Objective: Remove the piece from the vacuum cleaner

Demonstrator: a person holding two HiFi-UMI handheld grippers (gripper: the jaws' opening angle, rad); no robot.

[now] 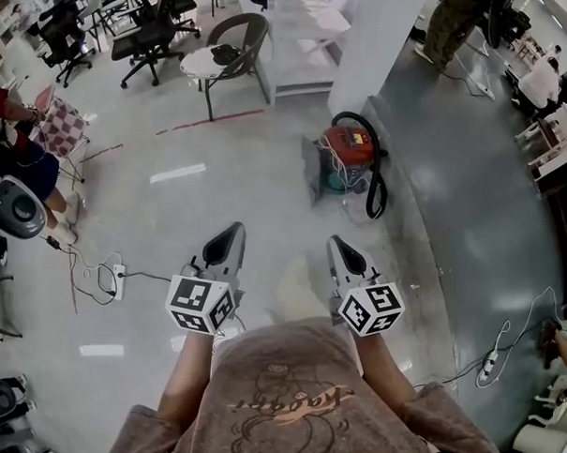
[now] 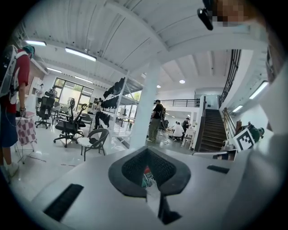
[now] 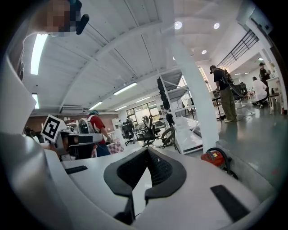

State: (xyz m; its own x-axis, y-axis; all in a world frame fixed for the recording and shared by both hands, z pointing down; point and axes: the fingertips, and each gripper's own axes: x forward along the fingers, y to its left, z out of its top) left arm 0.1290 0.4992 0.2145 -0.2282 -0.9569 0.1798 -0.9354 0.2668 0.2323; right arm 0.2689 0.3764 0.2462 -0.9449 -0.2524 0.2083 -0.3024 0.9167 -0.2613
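A red and teal vacuum cleaner (image 1: 350, 160) with a black hose (image 1: 374, 183) stands on the floor beside a white pillar, well ahead of both grippers. It shows small at the right in the right gripper view (image 3: 216, 158), and as a sliver past the closed jaw tips in the left gripper view (image 2: 146, 175). My left gripper (image 1: 235, 230) and right gripper (image 1: 337, 242) are held side by side in front of the person's chest, both shut with nothing between the jaws. Neither touches the vacuum.
A white pillar (image 1: 376, 47) rises just behind the vacuum. A round chair (image 1: 230, 50) and office chairs (image 1: 147, 32) stand at the back left. A power strip and cables (image 1: 112, 281) lie on the floor at left. A person in red (image 1: 24, 153) is at the far left.
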